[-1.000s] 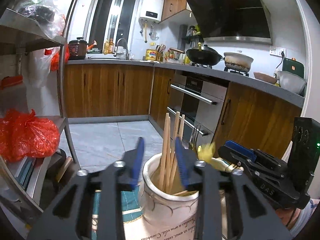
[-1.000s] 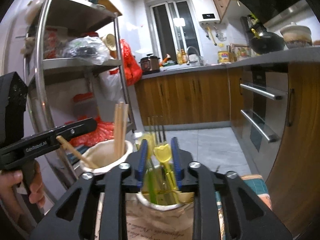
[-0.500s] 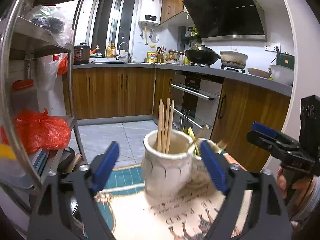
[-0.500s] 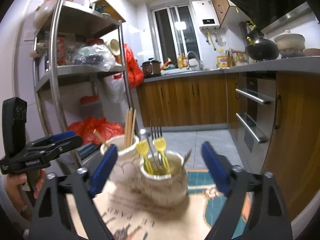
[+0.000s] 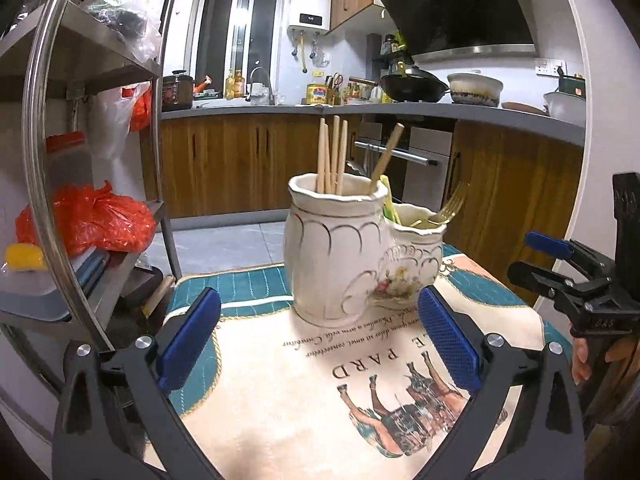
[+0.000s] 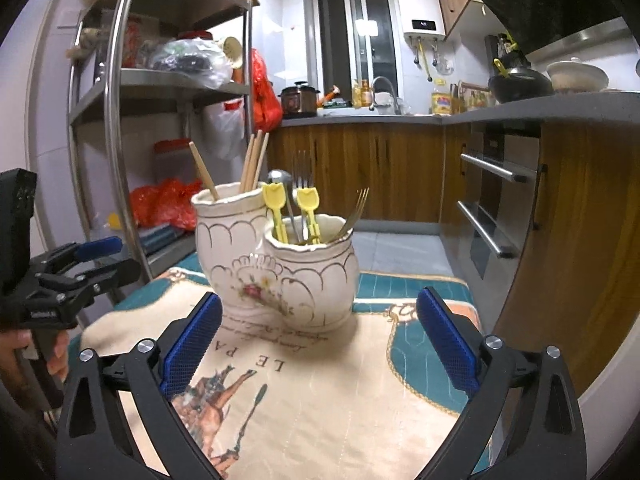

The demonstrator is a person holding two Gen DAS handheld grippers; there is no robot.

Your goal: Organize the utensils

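A white ceramic double utensil holder [image 5: 340, 256] stands on a printed cloth [image 5: 304, 392]. Its tall pot holds several wooden chopsticks [image 5: 332, 152]; its short pot [image 6: 316, 276] holds yellow-handled utensils [image 6: 308, 212], a spoon and a gold fork [image 6: 354, 212]. My left gripper [image 5: 320, 344] is open and empty, a short way in front of the holder. My right gripper [image 6: 318, 344] is open and empty, also back from the holder. Each gripper shows in the other's view, the right one [image 5: 560, 264] and the left one [image 6: 76, 268].
A steel shelf rack [image 6: 120, 112] with bags stands left of the table. Wooden cabinets and an oven [image 6: 496, 200] line the right. The kitchen floor [image 5: 224, 244] lies beyond the table's far edge.
Both grippers opened wide and pulled back from the holder. A second ago they were narrow right over the pots; now the whole holder stands in front of them.
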